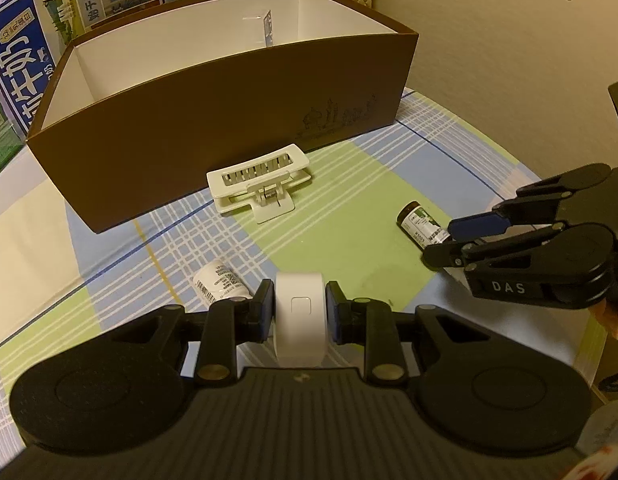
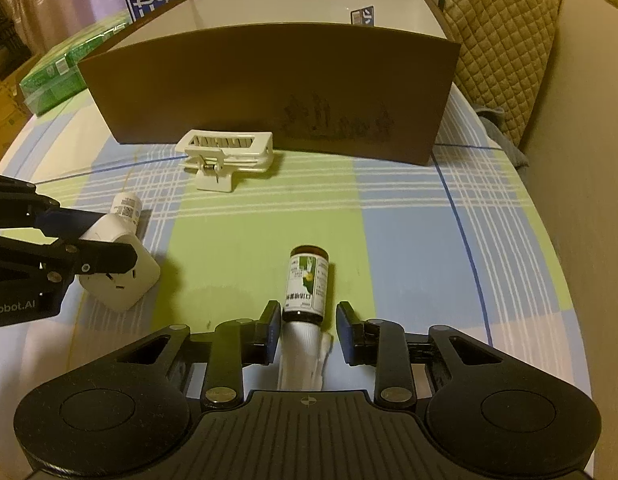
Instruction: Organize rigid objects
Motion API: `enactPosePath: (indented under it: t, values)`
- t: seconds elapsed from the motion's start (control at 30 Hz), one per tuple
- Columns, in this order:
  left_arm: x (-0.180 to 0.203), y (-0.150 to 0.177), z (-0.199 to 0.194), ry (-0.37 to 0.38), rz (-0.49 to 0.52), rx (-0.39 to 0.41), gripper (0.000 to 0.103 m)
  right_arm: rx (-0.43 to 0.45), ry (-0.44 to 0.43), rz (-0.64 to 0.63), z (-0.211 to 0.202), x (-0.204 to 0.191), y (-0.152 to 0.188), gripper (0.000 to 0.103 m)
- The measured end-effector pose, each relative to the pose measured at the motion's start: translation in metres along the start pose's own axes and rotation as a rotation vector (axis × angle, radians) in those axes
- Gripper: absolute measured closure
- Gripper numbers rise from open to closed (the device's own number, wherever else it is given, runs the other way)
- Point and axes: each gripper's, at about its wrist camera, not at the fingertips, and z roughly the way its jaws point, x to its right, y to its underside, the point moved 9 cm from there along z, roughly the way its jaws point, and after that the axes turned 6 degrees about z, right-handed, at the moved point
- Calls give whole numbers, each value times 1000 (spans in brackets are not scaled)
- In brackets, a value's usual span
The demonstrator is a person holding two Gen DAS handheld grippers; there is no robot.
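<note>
My left gripper (image 1: 301,304) is shut on a white wall-plug adapter (image 1: 300,312), held just above the checked tablecloth; the right wrist view also shows this adapter (image 2: 121,280) in the left gripper (image 2: 105,240). A brown medicine bottle (image 2: 307,280) with a white cap lies on its side between the fingers of my right gripper (image 2: 309,320), with small gaps at the pads. In the left wrist view, this bottle (image 1: 419,224) lies at the right gripper (image 1: 443,242). A small white bottle (image 1: 219,284) lies beside the left fingers. A white clip (image 1: 261,180) rests in front of the brown box (image 1: 229,112).
The box (image 2: 269,88) is open-topped with white inner walls, and a small upright card (image 2: 363,16) stands inside. Milk cartons (image 1: 21,60) and a green package (image 2: 57,76) sit behind and left of it. A quilted chair (image 2: 501,40) stands at the back right.
</note>
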Motion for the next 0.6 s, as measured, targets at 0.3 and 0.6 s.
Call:
enactPosePath:
  t: [0.3,0.6]
  values:
    - [-1,-4,3,-10,-23,-4,80,13,8,-29,7,-2,-10,75]
    - [-2,-8,5,-12,-35,-6,80,-8,-2,-38,9,-1,-9,83]
